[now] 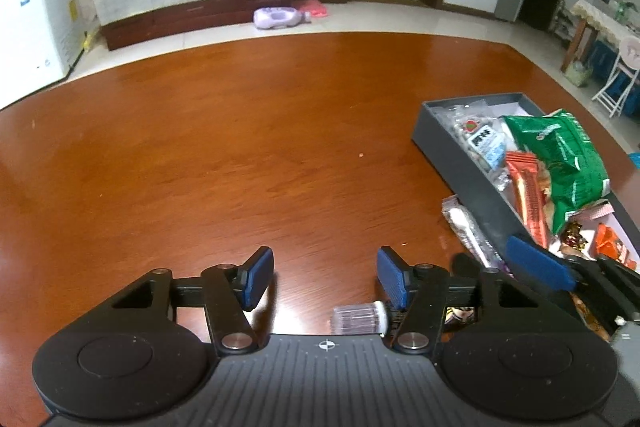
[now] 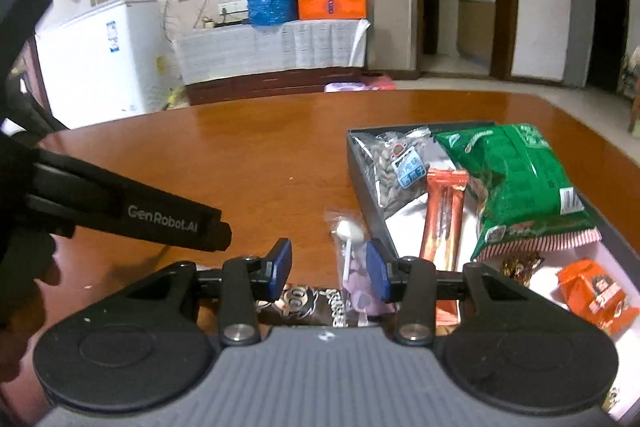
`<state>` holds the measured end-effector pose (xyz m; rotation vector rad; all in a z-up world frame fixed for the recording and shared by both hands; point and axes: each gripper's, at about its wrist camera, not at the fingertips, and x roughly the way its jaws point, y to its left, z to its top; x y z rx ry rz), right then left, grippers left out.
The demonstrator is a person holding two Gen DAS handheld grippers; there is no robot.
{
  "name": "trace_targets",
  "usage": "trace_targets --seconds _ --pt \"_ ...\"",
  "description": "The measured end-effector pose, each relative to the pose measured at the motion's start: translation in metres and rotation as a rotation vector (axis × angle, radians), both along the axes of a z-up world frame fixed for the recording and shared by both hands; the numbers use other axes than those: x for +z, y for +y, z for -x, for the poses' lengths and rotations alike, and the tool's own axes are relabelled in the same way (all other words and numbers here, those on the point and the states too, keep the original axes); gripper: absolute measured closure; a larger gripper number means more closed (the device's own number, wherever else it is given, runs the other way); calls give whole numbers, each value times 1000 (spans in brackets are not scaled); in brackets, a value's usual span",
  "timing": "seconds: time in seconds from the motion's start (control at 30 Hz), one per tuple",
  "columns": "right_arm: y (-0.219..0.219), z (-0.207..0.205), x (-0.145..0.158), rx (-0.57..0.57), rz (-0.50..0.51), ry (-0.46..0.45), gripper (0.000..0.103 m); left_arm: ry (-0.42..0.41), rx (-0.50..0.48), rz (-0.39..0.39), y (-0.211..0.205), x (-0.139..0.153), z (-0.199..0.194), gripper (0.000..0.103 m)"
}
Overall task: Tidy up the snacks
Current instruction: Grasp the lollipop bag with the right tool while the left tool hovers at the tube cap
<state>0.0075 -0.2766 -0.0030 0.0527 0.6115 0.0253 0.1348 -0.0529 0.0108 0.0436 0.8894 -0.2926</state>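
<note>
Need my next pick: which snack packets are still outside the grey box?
Two: the clear packet with a white spoon-shaped piece, lying against the grey box wall, and the brown printed packet under the right gripper.

My left black two-finger gripper with blue pads (image 1: pixel 325 279) is tilted down, jaws apart, nothing between them. My right black gripper with blue pads (image 2: pixel 328 269) is also tilted down, half open and empty, close beside the left one.

Table (image 1: pixel 240 147) reddish-brown wood grain. Box (image 1: pixel 460 167) dark grey outside, white inside. Big bag (image 2: pixel 520 183) green w/ red-white striped edge. Stick pack (image 2: pixel 442 223) orange. Small pack (image 2: pixel 596 299) orange. Gripper pads (image 1: pixel 260 277) blue, ribbed; bodies black.
</note>
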Motion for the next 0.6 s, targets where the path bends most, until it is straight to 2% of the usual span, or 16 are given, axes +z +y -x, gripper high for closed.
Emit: trace_targets --seconds 0.2,0.27,0.53,0.6 --pt "17 -16 -13 -15 103 26 61 2 0 9 1 0 -3 45" --pt "18 -20 -15 -25 109 23 68 6 2 15 1 0 -5 45" --pt "-6 -25 -13 -31 -4 27 98 5 -5 35 0 0 -7 45" --pt "-14 -25 -12 -28 -33 21 98 2 -10 36 -1 0 -6 45"
